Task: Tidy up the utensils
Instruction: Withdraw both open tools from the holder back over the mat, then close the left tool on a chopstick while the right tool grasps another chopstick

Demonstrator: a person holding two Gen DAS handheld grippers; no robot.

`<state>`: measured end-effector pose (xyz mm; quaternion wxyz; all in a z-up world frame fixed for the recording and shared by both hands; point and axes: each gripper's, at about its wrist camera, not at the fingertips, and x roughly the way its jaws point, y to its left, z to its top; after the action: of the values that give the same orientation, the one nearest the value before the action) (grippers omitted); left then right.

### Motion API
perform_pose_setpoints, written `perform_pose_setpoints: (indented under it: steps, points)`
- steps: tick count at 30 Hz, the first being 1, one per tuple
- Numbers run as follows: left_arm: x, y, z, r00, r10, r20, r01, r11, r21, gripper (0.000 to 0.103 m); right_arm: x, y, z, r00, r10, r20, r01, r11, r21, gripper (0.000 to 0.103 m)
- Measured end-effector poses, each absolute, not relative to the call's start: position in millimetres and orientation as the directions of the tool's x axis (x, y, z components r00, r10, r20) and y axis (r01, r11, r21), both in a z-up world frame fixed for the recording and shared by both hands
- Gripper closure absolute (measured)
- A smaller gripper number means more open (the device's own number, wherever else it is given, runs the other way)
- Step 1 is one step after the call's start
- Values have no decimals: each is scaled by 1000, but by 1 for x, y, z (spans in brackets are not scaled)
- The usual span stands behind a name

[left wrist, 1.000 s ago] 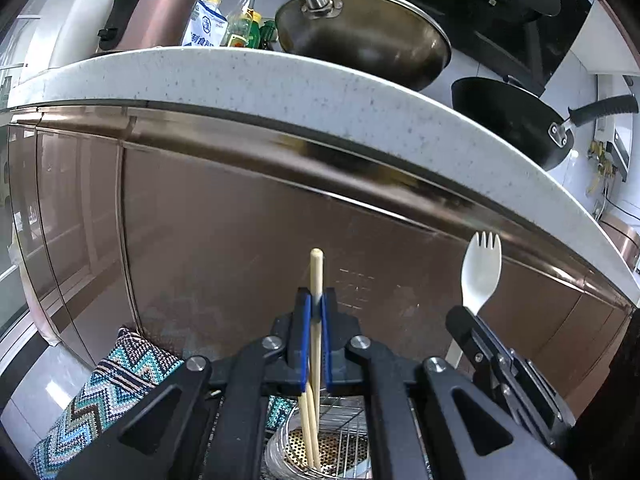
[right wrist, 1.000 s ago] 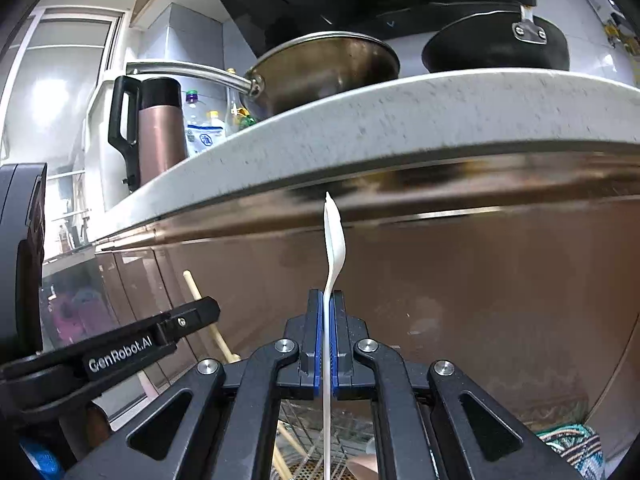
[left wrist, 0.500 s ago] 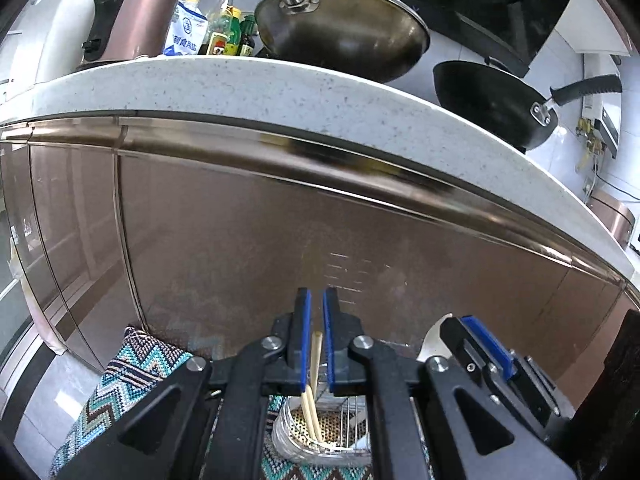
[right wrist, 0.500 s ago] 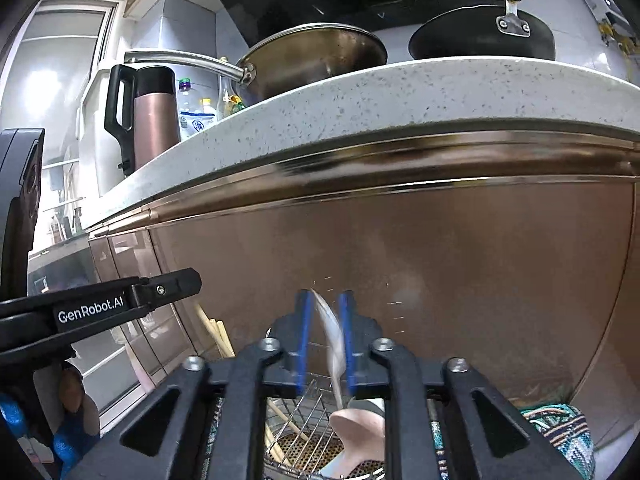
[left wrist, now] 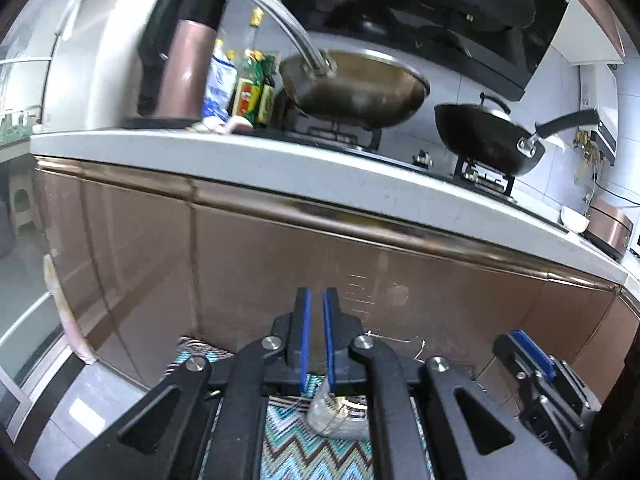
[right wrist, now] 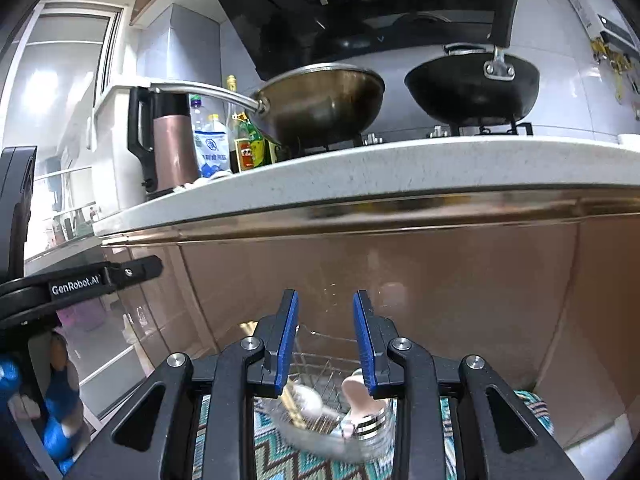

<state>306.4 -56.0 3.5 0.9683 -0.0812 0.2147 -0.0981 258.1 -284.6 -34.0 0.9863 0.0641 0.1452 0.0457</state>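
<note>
My left gripper (left wrist: pixel 315 320) stands almost shut, with only a slim empty gap between its blue pads. Below it, a metal utensil holder (left wrist: pixel 338 416) sits on a zigzag rug (left wrist: pixel 320 460). The jaws of my right gripper (right wrist: pixel 325 340) are opening, with nothing between them. Under that gripper the wire holder (right wrist: pixel 324 364) contains wooden chopsticks (right wrist: pixel 290 404), a white spork (right wrist: pixel 310 398) and a pink spoon (right wrist: pixel 358 394). The right gripper (left wrist: pixel 528 350) also shows at the lower right of the left wrist view. A finger of the left gripper (right wrist: pixel 100 278) crosses the left side of the right wrist view.
A brown cabinet front (left wrist: pixel 280 260) rises behind the holder under a white speckled countertop (right wrist: pixel 400 164). On the counter stand a pink kettle (left wrist: pixel 176 72), bottles (right wrist: pixel 248 144), a steel wok (left wrist: pixel 356 88) and a black wok (right wrist: pixel 472 88) under a range hood.
The left gripper let go of the chopstick and the right let go of the spork; both now lie in the holder. Both grippers rose and drew back, and the right jaws widened.
</note>
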Motion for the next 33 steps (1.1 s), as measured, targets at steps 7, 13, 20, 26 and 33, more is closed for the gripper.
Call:
perform_pose_setpoints:
  steps: [7, 13, 20, 26, 33]
  points:
    - [253, -19, 24, 901, -177, -397, 120, 979, -164, 85, 202, -280, -14, 941, 87, -328, -41, 989, 142, 68]
    - [210, 14, 30, 907, -165, -387, 101, 978, -180, 77, 149, -279, -3, 943, 78, -324, -35, 990, 135, 67]
    - [184, 38, 37, 881, -179, -439, 98, 975, -201, 72, 112, -272, 14, 948, 94, -306, -61, 991, 116, 67]
    - [176, 51, 29, 858, -188, -478, 95, 972, -214, 72, 94, -260, 21, 945, 121, -303, -96, 991, 97, 67]
    - [182, 53, 4, 833, -182, -523, 90, 976, -196, 72, 99, -254, 9, 926, 141, -351, -111, 988, 104, 67]
